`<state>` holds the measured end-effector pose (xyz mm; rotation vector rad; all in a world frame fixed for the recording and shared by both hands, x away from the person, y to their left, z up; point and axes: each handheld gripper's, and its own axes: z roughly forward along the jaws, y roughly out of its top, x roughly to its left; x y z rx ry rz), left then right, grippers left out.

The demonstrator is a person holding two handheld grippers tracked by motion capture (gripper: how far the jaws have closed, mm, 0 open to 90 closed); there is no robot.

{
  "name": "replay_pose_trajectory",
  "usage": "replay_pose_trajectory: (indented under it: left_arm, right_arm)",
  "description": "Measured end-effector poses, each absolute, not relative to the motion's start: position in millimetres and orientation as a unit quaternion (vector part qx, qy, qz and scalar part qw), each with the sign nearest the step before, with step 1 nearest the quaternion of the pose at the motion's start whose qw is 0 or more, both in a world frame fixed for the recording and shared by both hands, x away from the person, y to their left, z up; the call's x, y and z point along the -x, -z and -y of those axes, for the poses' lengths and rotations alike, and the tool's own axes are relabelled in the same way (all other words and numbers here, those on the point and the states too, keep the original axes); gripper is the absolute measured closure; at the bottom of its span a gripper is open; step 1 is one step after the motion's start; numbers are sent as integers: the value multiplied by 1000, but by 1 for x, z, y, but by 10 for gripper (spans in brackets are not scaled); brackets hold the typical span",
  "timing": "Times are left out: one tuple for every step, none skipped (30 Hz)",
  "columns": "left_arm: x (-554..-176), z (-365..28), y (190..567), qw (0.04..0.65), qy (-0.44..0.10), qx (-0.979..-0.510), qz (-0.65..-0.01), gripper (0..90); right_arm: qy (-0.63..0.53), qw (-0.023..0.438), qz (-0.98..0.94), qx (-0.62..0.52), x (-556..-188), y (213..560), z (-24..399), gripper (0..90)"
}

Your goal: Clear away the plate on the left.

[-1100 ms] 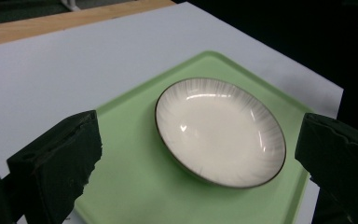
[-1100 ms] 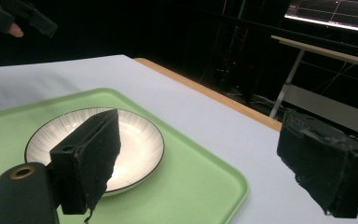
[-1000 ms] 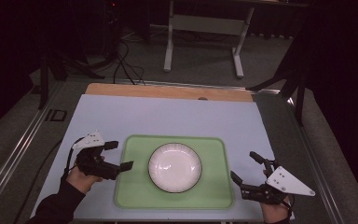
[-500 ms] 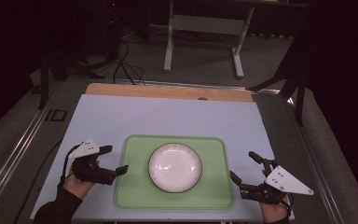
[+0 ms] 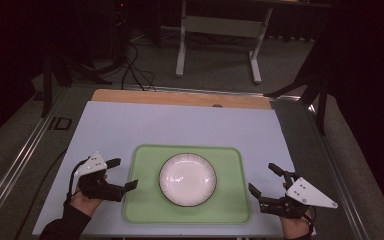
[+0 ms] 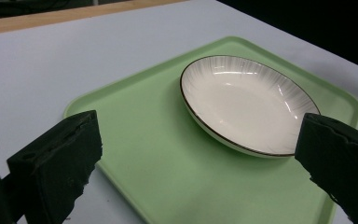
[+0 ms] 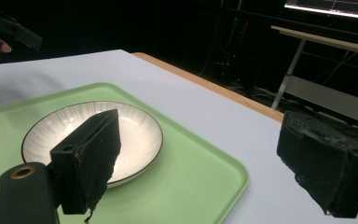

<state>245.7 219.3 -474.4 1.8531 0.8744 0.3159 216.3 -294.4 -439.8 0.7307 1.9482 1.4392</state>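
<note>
A green tray (image 5: pixel 140 210) lies between the two claws, a white bowl (image 5: pixel 187 179) at its middle. The left gripper (image 5: pixel 122 174) is spread wide just beside the tray's edge; the right gripper (image 5: pixel 265 179) is spread too, near the opposite edge

Centre: a white ribbed ceramic plate (image 5: pixel 187 179) sits alone on the pale green plastic tray (image 5: pixel 140 210), its rim reachable from every side.
Far half: bare table (image 5: pixel 180 127) up to the wooden edge strip (image 5: pixel 180 97).
Flanks: left gripper (image 5: pixel 122 175) and right gripper (image 5: pixel 263 180), both wide apart, occupy the tray's two short sides.
</note>
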Motion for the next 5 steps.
replay_pose_trajectory:
  left_arm:
    - [-245,-219,475,512,-126,-769,-362,10]
    - [-245,-219,475,514,-127,-768,-360,10]
    - [-245,-219,475,514,-127,-768,-360,10]
    - [-245,-219,475,515,-127,-768,-359,10]
    - [-245,-219,475,515,-127,-768,-359,10]
  right_arm:
    - [-543,301,-734,-276,-216,440,295,132]
    - [-543,301,-734,-277,-216,440,295,132]
    - [-543,301,-734,-277,-216,440,295,132]
    - [-542,300,-735,-277,-217,440,295,132]
    - [-542,300,-735,-277,-217,440,294,132]
